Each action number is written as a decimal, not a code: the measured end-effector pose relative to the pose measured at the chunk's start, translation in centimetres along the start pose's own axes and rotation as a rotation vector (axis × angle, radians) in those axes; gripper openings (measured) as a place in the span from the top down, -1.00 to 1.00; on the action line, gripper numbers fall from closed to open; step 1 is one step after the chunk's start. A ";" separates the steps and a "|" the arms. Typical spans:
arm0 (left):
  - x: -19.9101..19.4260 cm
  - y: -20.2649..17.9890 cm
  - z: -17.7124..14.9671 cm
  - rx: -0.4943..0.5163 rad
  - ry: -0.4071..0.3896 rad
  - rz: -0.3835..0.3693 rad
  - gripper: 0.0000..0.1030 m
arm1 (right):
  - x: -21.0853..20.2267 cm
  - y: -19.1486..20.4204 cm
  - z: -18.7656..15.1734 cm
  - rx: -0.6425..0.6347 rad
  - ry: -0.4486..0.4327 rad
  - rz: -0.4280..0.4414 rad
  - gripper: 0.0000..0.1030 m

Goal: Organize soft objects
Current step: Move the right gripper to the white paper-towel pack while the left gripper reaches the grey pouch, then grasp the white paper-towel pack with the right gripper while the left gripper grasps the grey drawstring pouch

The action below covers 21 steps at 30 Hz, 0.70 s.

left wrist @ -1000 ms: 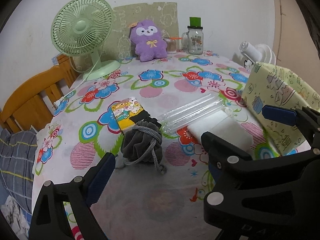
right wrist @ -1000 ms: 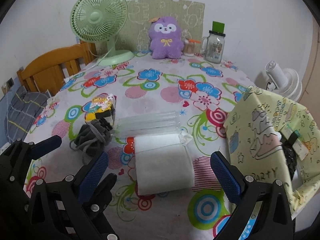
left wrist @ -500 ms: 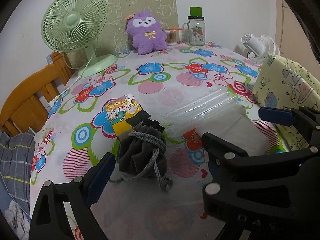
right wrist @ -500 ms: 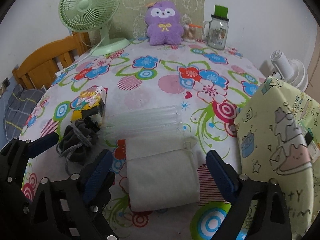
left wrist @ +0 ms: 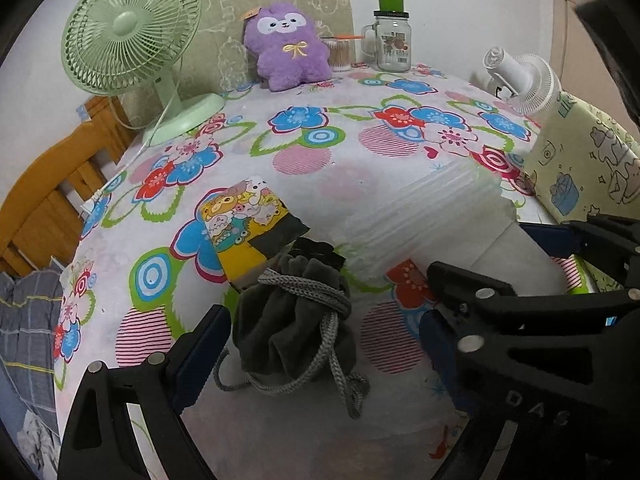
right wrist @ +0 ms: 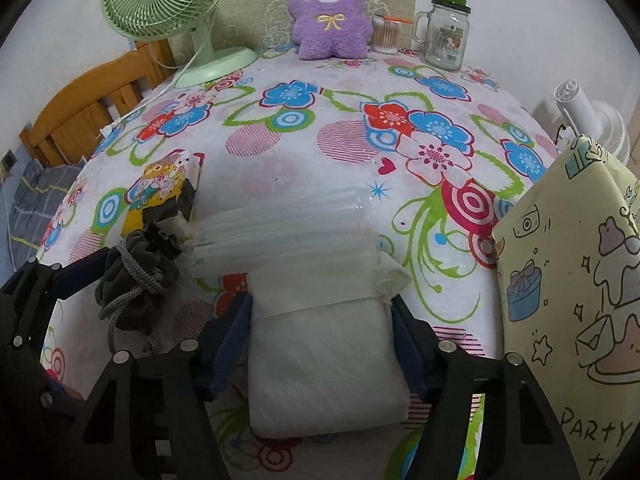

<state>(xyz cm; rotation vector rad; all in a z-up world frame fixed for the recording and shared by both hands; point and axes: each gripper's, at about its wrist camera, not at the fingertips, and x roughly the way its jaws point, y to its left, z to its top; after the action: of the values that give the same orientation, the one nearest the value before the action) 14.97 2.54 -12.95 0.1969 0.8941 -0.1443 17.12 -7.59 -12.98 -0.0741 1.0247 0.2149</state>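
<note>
Two soft things sit closest to me on the table (right wrist: pixel 280 152): a white pouch (right wrist: pixel 324 364) and a grey drawstring bag (left wrist: pixel 294 320). My right gripper (right wrist: pixel 320 336) has its fingers (right wrist: pixel 228 332) spread wide, one on each side of the pouch, their blue pads right against its edges; whether they press it I cannot tell. My left gripper (left wrist: pixel 320 344) is open too, its fingers (left wrist: pixel 200 354) straddling the bag without touching it, the cord (left wrist: pixel 332 364) trailing loose onto the cloth between them.

Just behind the bag, touching its top, lies a flat cartoon-print packet (left wrist: pixel 244 224), yellow with a black end. Beside that, a clear ribbed plastic sleeve (right wrist: pixel 280 228) lies across the table, its near edge overlapping the pouch's far end.

To my right a pale yellow gift bag (right wrist: pixel 576 288) stands upright at the table's edge, with a white fan (right wrist: pixel 592 120) behind it.

At the far side a purple plush (right wrist: pixel 330 16) sits against a green board (left wrist: pixel 280 4). A cotton-swab pot (right wrist: pixel 386 34) and a glass jar (right wrist: pixel 444 32) with a green lid stand to its right, a green fan (left wrist: pixel 132 40) well to its left. A wooden chair (right wrist: pixel 92 104) shows past the left edge.
</note>
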 end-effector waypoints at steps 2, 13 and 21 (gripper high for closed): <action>0.1 0.2 0.1 -0.007 0.006 -0.005 -0.89 | 0.0 0.0 0.0 0.002 -0.003 0.004 -0.29; -0.1 0.4 0.0 -0.018 0.008 -0.113 -0.18 | -0.3 0.1 0.0 -0.005 -0.002 0.015 -0.17; -0.8 -0.7 -0.2 0.018 -0.001 -0.115 0.13 | -0.9 0.2 -0.4 -0.018 -0.003 0.011 -0.12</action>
<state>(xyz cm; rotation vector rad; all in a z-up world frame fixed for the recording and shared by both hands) 14.18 1.97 -12.47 0.1620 0.9041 -0.2597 16.31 -7.57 -12.45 -0.0843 1.0202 0.2341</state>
